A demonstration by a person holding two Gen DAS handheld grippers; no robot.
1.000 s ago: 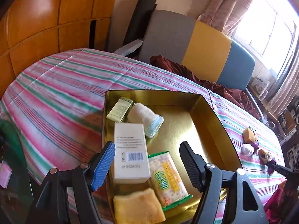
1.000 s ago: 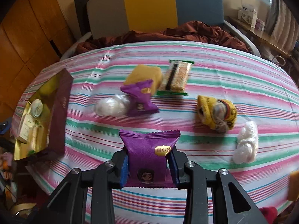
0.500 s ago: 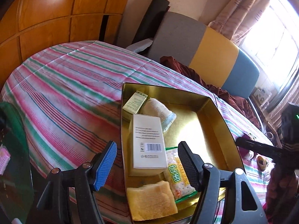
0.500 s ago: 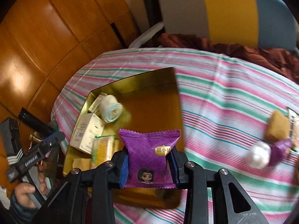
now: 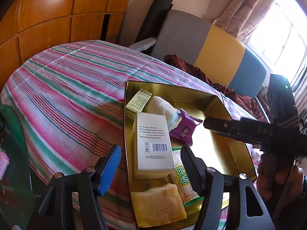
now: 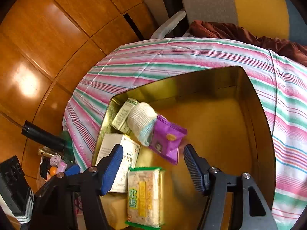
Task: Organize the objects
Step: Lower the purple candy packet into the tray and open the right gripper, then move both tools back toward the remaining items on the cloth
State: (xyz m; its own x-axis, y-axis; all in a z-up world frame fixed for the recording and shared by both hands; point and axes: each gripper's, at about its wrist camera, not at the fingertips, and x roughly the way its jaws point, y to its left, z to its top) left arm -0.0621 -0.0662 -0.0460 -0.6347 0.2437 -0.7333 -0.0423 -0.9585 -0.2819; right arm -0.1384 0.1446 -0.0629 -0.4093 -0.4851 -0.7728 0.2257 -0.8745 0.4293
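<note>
A round table covered by a striped tablecloth [image 6: 191,61] carries a gold tin [image 6: 255,115]. The right gripper [image 6: 151,164] is spread wide, empty. Just ahead of it, the purple snack packet [image 6: 167,139] is seen tilted against the rolled sock [image 6: 143,121]. The left gripper [image 5: 151,164] is likewise parted, empty, over the white carton [image 5: 152,143]. The packet, propped unevenly, could slide flat or be snagged by a fingertip.

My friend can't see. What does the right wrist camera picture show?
An open right gripper hangs over a shiny gold metal tin on a pink and green striped tablecloth. Just past its fingertips is a purple snack packet, beside a white rolled cloth, small boxes and a green-edged cracker pack.
</note>
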